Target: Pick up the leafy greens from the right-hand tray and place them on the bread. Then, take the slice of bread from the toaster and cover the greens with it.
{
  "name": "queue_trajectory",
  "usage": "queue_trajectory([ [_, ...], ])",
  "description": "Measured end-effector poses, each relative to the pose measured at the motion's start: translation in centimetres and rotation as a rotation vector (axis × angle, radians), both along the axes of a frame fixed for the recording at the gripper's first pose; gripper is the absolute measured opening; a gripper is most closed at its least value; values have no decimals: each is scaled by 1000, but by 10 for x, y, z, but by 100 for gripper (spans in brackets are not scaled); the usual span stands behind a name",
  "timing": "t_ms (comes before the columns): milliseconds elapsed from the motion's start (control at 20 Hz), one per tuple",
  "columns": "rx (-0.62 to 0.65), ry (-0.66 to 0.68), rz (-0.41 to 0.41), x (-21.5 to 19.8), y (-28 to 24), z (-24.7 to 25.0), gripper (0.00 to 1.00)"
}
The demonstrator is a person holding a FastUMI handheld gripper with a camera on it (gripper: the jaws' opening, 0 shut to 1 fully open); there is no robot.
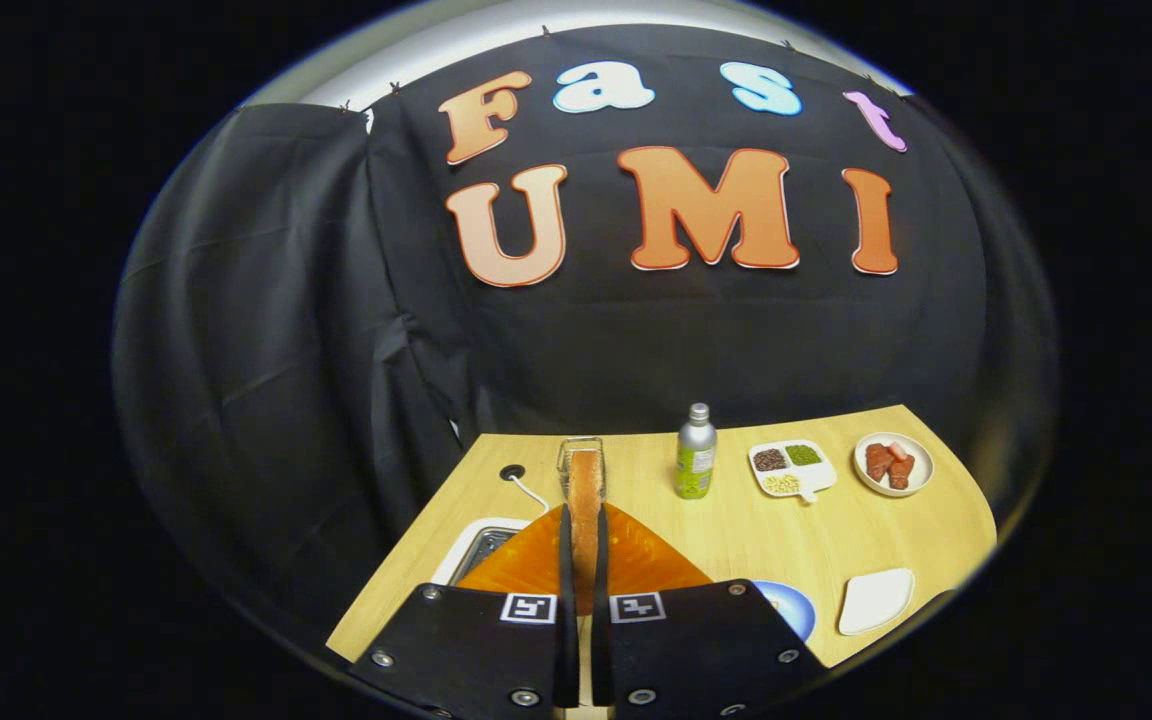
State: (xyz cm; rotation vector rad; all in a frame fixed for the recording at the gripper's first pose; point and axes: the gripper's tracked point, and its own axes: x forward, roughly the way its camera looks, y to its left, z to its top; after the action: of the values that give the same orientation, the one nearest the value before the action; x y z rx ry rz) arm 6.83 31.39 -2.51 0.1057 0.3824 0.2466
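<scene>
Gripper view: the gripper point(583, 560) is up above the wooden surface point(736, 530), and its two fingers point(566, 590) stand close together with a slice of bread point(584, 495) clamped edge-on between them, the brown crust running straight ahead from the tips. Behind the slice spreads an orange shape, low under the fingers; I can't tell what it is. Just to the left of the fingers sits a white-rimmed metal thing point(481, 550), perhaps the toaster, mostly hidden. Beyond the fingertips stands a clear holder point(579, 452), and a white cable point(528, 492) runs from a black grommet on the left. Ahead and to the right: a green bottle point(696, 452), then a divided dish of seeds point(791, 468), then a round plate of reddish pieces point(893, 463). Close on the right of the fingers lie a blue plate point(791, 608) and a small white dish point(874, 600).

Handling, as I judge it: the bread is light, soft and crumbly, so a gentle squeeze near its middle suits it; press hard and it dents. The greens I can't make out from here.
</scene>
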Motion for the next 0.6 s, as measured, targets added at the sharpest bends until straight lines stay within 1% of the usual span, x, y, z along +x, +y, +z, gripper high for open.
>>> queue_trajectory([
  [150,-11,27,-31,-2,-29,-15,5],
  [300,-7,56,-41,-6,-48,-31,5],
  [600,4,116,-37,-14,-71,-68,5],
])
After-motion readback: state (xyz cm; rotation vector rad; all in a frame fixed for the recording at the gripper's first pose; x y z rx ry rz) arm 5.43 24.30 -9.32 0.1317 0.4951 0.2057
